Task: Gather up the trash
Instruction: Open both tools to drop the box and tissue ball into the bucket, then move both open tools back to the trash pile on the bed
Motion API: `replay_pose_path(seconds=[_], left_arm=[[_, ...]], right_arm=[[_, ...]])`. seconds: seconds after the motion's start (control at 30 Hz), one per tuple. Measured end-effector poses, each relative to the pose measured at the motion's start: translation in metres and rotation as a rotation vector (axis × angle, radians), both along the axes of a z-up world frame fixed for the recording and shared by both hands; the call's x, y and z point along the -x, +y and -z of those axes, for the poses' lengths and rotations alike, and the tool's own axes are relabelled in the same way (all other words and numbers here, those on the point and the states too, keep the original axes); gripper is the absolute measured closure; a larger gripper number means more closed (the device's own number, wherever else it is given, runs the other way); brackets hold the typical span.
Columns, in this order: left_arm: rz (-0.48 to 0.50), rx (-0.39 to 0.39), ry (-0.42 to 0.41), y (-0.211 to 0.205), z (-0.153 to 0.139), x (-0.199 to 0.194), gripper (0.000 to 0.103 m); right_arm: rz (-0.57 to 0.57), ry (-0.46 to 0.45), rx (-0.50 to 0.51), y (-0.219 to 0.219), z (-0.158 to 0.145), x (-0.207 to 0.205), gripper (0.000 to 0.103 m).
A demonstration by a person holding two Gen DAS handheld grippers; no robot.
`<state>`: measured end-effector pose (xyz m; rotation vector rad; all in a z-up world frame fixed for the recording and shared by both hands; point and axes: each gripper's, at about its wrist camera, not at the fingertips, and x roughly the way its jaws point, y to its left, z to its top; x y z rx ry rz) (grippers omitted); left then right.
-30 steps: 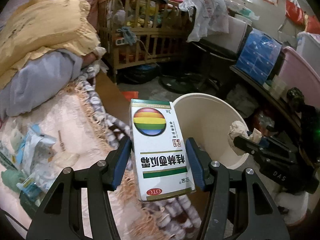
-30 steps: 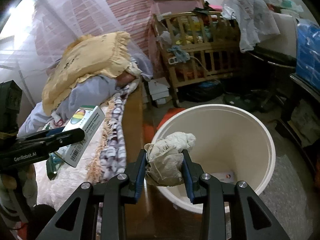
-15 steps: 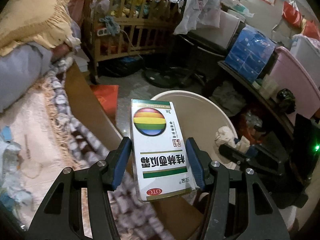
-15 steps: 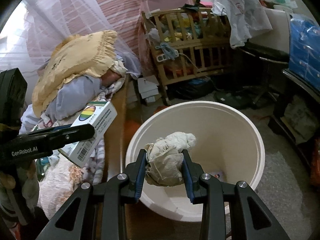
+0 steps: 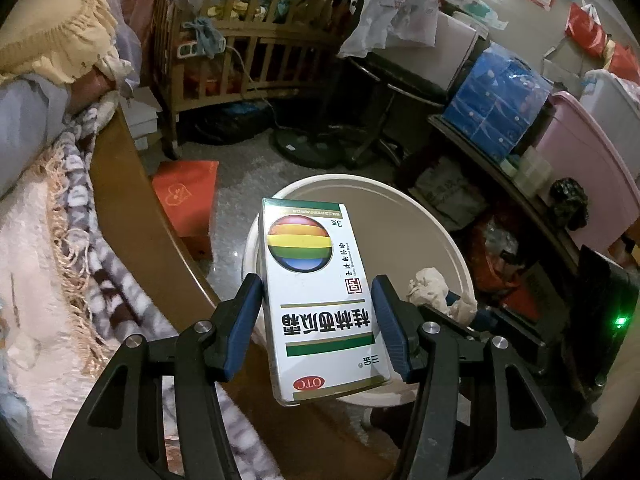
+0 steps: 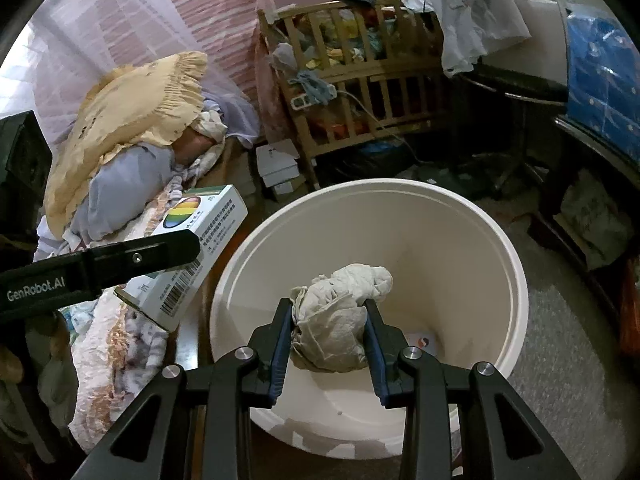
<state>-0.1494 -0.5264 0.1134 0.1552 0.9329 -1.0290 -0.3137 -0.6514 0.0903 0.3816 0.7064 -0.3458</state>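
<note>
Left wrist view: my left tongs (image 5: 316,316) are clenched on a white rectangular cardboard medicine box with a rainbow-striped disc and green bands (image 5: 320,300), both blue pads pressed against its long sides. The box hangs over the near-left rim of the round cream plastic bin (image 5: 440,232), which stands on the floor beside the brown wooden bed frame (image 5: 128,208). Right wrist view: my right tongs (image 6: 330,320) are clenched on a crumpled off-white wad of tissue paper (image 6: 340,312), held above the bin's open mouth. Inside the bin, 1 small white card with a coloured mark (image 6: 422,342) lies on the bottom. The left tongs and their box appear at the left of this view, just outside the bin's rim, above the fringed patterned blanket (image 6: 120,340) on the bed.
</note>
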Motion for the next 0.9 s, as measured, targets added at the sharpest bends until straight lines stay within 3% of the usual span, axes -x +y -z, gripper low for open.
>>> replay_pose_path(seconds=[0.27,0.37,0.53,0.9], left_arm=[[0.005,0.028,0.032,-0.002,0.006,-0.003,0.047],[0.005,0.037,0.046,-0.003,0.006,-0.004,0.041],[-0.004,0.03,0.058,0.005,0.004,-0.005,0.038],[-0.111,-0.027,-0.046,0.066,-0.013,0.0,0.038]], right_arm=[[0.012,0.002,-0.003,-0.002,0.003,-0.003,0.07],[0.025,-0.006,0.005,-0.004,0.004,-0.004,0.058],[0.039,-0.014,-0.005,-0.005,0.004,-0.001,0.056],[-0.026,-0.004,-0.014,0.022,-0.001,-0.011,0.055]])
